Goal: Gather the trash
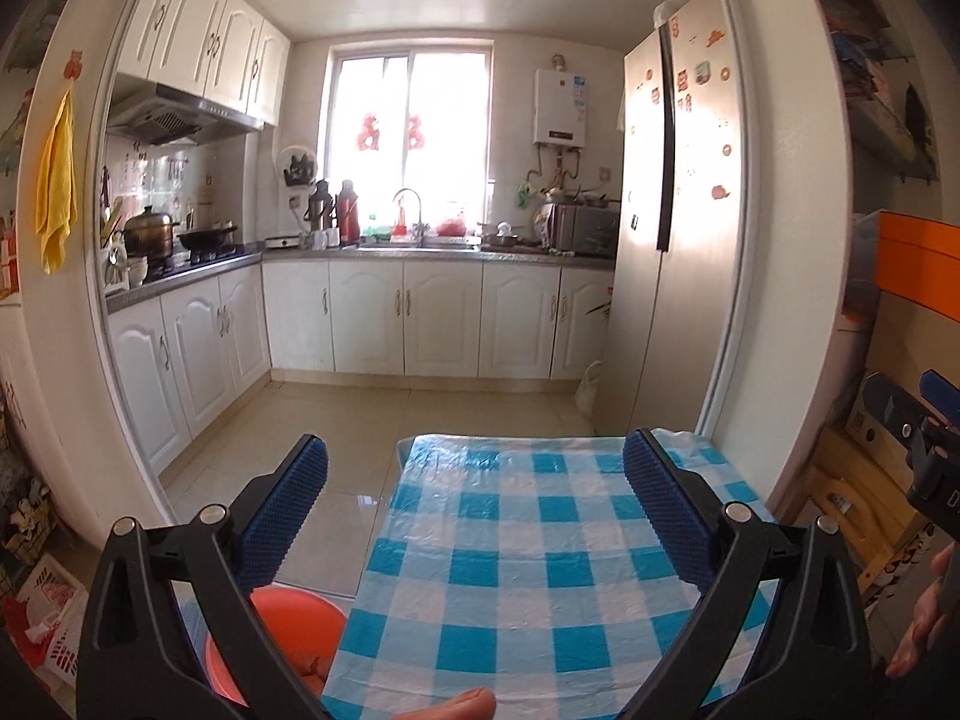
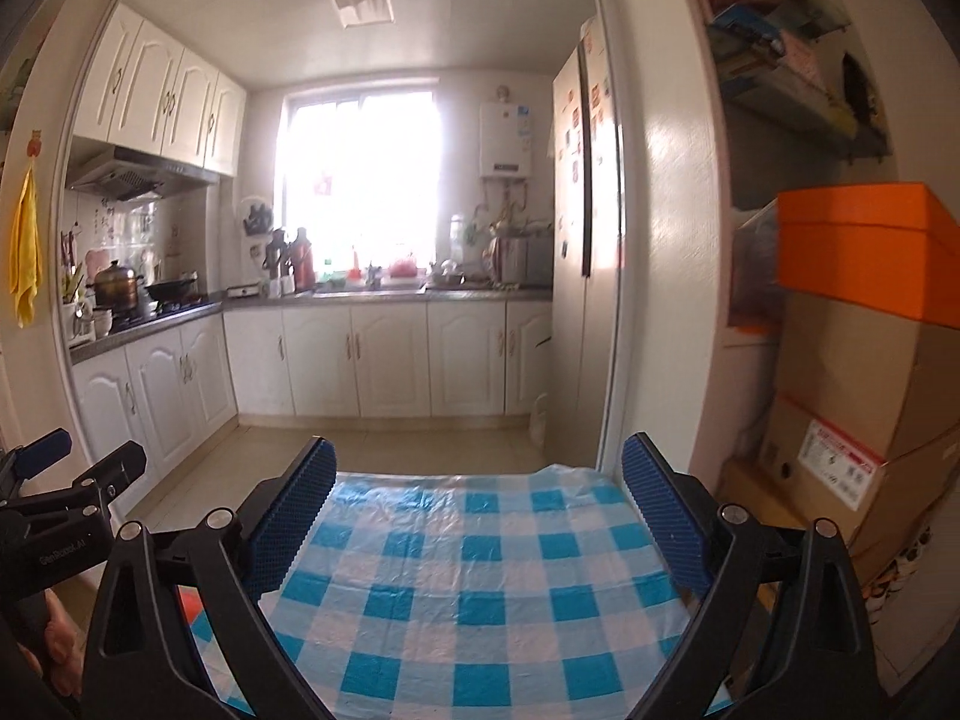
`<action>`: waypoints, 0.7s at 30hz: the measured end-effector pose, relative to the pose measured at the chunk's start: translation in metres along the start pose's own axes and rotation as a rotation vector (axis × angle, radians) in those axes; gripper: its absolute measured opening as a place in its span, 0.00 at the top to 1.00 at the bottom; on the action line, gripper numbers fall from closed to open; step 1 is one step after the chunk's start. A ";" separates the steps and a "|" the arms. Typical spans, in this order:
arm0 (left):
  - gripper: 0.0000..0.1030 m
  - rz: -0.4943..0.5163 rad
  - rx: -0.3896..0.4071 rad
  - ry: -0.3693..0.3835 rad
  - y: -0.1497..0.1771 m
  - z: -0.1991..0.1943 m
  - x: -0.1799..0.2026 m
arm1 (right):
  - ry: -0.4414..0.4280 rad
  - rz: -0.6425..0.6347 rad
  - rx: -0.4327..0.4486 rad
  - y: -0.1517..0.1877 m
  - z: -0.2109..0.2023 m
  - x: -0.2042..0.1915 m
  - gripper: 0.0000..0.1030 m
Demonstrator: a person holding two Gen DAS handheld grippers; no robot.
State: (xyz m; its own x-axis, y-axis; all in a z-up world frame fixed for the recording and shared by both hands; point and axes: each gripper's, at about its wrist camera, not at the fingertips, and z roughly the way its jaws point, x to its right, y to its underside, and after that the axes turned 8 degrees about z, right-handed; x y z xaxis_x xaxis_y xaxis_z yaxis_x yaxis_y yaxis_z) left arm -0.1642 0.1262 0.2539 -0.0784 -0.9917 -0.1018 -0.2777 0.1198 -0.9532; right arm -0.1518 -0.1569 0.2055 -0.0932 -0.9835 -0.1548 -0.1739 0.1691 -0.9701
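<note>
Both hand-held grippers hover over the blue-and-white checked worktop (image 1: 540, 570), pointing toward the kitchen. The left hand-held gripper (image 1: 474, 510) is spread wide with nothing between its pads, and so is the right hand-held gripper (image 2: 477, 510). An orange bucket (image 1: 294, 612) stands on the floor just left of the worktop; its contents cannot be made out.

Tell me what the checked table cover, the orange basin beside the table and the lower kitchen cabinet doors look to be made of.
Checked table cover: likely thin plastic sheet, glossy; it shows crinkles and light glare.
Orange basin: probably moulded plastic, smooth, evenly coloured, with a rounded rim.
Lower cabinet doors: white painted or laminated board, satin, with arched raised panels and metal-looking handles; the core cannot be told.
</note>
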 end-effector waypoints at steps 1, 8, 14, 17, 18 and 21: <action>0.04 0.006 0.007 0.001 -0.003 -0.003 0.004 | 0.005 0.005 0.013 -0.002 -0.004 0.001 0.08; 0.04 0.010 0.039 0.005 -0.012 -0.020 0.014 | 0.050 0.002 0.119 -0.008 -0.035 0.007 0.06; 0.04 0.024 0.057 -0.003 -0.013 -0.033 0.019 | 0.058 0.002 0.127 -0.006 -0.043 0.005 0.06; 0.04 0.029 0.066 -0.021 -0.011 -0.037 0.019 | 0.055 0.002 0.132 -0.002 -0.042 0.001 0.06; 0.04 0.029 0.069 -0.025 -0.010 -0.039 0.017 | 0.053 -0.001 0.131 -0.001 -0.041 -0.001 0.06; 0.04 0.022 0.068 -0.034 -0.008 -0.042 0.012 | 0.049 -0.006 0.132 0.003 -0.036 -0.005 0.06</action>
State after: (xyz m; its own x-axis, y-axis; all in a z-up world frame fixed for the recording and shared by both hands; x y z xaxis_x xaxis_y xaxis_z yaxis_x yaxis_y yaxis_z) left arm -0.2036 0.1153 0.2722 -0.0505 -0.9900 -0.1318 -0.2101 0.1395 -0.9677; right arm -0.1872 -0.1488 0.2098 -0.1410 -0.9797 -0.1423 -0.0444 0.1499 -0.9877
